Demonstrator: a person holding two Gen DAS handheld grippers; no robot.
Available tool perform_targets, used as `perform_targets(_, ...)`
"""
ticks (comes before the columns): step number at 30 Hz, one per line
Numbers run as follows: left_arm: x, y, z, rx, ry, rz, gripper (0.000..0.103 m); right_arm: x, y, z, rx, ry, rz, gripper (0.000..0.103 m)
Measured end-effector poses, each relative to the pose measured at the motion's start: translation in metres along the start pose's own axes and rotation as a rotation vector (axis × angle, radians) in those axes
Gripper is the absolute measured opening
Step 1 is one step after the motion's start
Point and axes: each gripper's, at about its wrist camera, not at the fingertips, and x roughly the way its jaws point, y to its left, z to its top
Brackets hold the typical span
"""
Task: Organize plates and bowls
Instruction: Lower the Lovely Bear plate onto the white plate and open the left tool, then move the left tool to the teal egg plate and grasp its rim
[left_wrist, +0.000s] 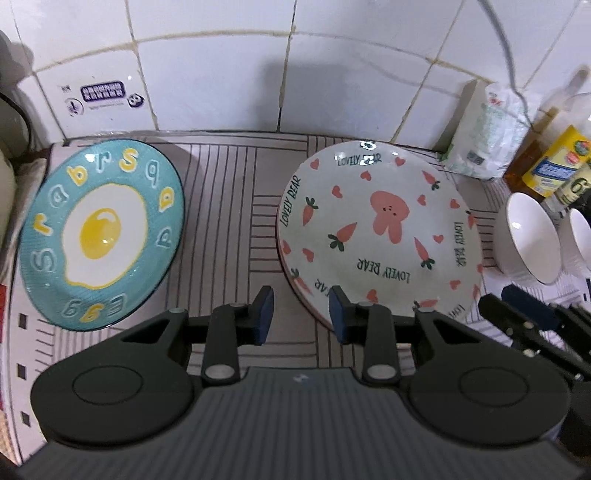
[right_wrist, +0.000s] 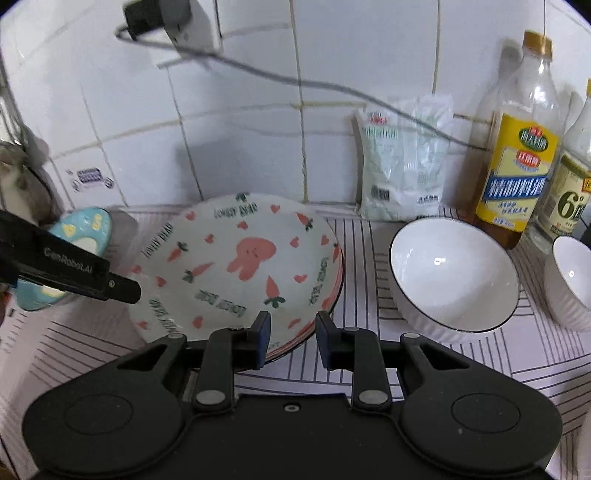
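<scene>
On the striped mat (left_wrist: 229, 206) that covered the counter, below a wall of glossy white tiles (left_wrist: 221, 66), lay a round turquoise plate (left_wrist: 101, 232) with a fried egg painted at its centre and raised letters around its finely ribbed rim. Well apart from it, to the right in the left wrist view, sat a glazed white plate (left_wrist: 376, 229) printed with a pink rabbit, carrots, hearts and the words LOVELY BEAR; from the right wrist view this plate rested on top of at least one more, whose pinkish rims showed at its near edge. Two smooth white bowls with thin dark rims stood to the right of the stack, the nearer bowl (right_wrist: 454, 273) deep and round with faintly ribbed sides, the farther bowl (right_wrist: 570, 280) just beside it at the frame's edge. Behind them leaned a crinkled plastic bag (right_wrist: 404, 158) of white grains against the tiles, next to a clear bottle (right_wrist: 517, 147) with a yellow label. The left gripper (left_wrist: 301, 310) hung above the mat between the two plates, its blue-padded jaws partly apart with nothing between them. The right gripper (right_wrist: 291, 338) hovered at the near rim of the rabbit plate, jaws likewise partly apart and holding nothing
</scene>
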Motion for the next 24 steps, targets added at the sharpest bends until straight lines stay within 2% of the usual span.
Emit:
perform_targets(7, -0.040, 0.008, -0.010, 0.018, -0.023, -0.004, 0.032, -0.041, 0.005, 0.007, 0.004, -0.052, 0.094, 0.031)
perform_targets(16, -0.089, 0.028, -0.031, 0.007, -0.075, -0.008, 0.032, -0.083, 0.029, 0.011, -0.064, -0.081, 0.188, 0.032)
perform_targets(24, -0.112, 0.059, -0.052, -0.087, -0.092, 0.013, 0.032, -0.110, 0.057, 0.015, -0.118, -0.119, 0.273, 0.035)
